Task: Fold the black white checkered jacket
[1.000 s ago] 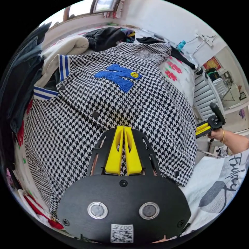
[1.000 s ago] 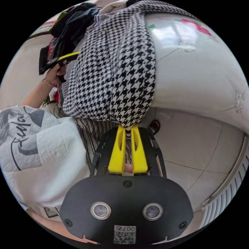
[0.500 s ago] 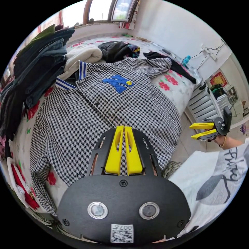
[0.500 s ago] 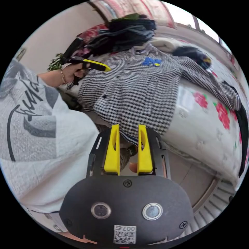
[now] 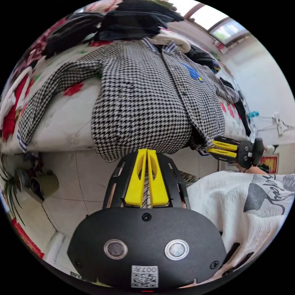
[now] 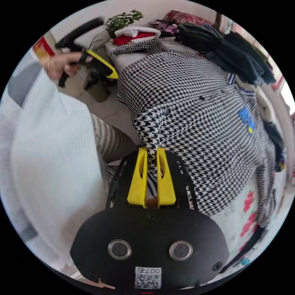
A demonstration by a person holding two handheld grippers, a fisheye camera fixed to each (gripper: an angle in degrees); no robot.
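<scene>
Checkered jacket spread front-up over flowered bed, hem hanging off the bed's edge above tiled floor. Collar with blue-white stripes at the far end of the jacket, next to pile of dark clothes. Blue patch on the chest. One sleeve stretched sideways across the bed toward red-white item at the bed's end.

Left gripper clenched, yellow jaws pressed together right at the jacket's hem; whether fabric is actually pinched there, cannot tell: a thin strip shows between the jaws, hem edge touching the tips. In right gripper view, same left gripper held in a hand beside the jacket's hem corner, slightly blurred.

Right gripper grasping the jacket's hem corner: checkered fabric bunched between both yellow jaws, striped rib trim visible low in the gap, corner lifted off the bed and pulled into a peak. A snap button just above that peak. In left gripper view, right gripper at the other hem corner, jaws nearly closed on fabric.

White printed shirt of the person between the two grippers, close to the bed's edge. Potted plant beyond the bed's end.
</scene>
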